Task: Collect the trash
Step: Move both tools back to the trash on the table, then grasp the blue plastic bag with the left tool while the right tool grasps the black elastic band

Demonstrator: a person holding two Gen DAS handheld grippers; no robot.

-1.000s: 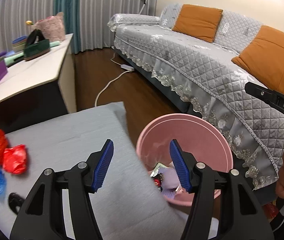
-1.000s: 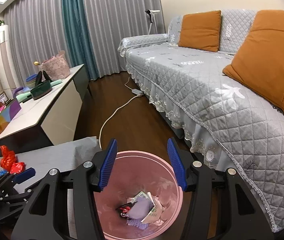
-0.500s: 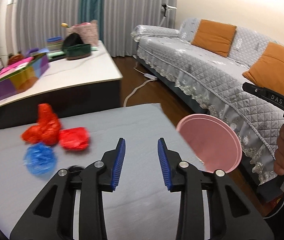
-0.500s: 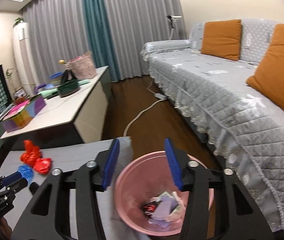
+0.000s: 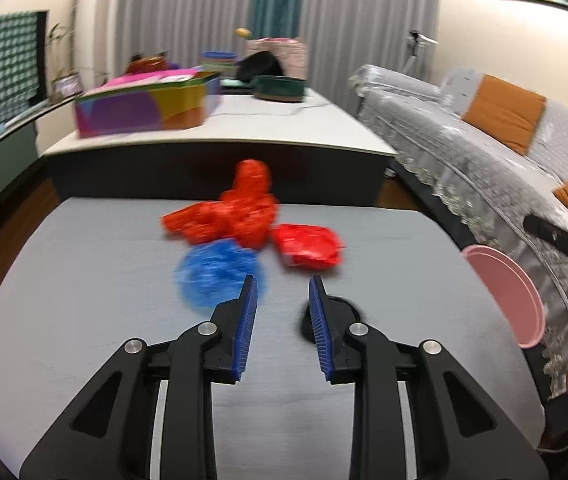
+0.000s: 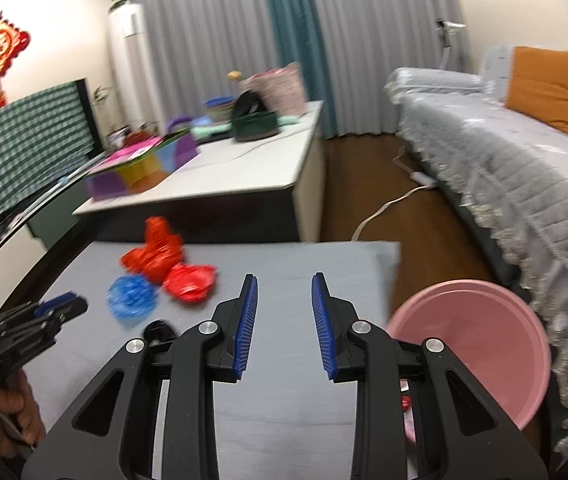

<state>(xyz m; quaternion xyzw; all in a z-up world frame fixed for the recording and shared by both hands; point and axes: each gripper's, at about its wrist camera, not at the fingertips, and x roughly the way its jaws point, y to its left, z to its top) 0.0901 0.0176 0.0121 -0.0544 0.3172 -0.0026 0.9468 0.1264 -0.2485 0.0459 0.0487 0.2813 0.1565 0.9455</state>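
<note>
Grey table (image 5: 84, 280), bin (image 6: 484, 320) off edge

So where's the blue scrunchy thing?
The blue wrapper lies on the grey table, just before the red trash, left of the left gripper.

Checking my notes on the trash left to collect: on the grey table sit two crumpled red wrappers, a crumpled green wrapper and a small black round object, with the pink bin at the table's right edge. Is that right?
One detail is off: the crumpled wrapper beside the two crumpled red wrappers is blue, not green, as the left wrist view shows. The small black round object, grey table and pink bin match your notes.
</note>
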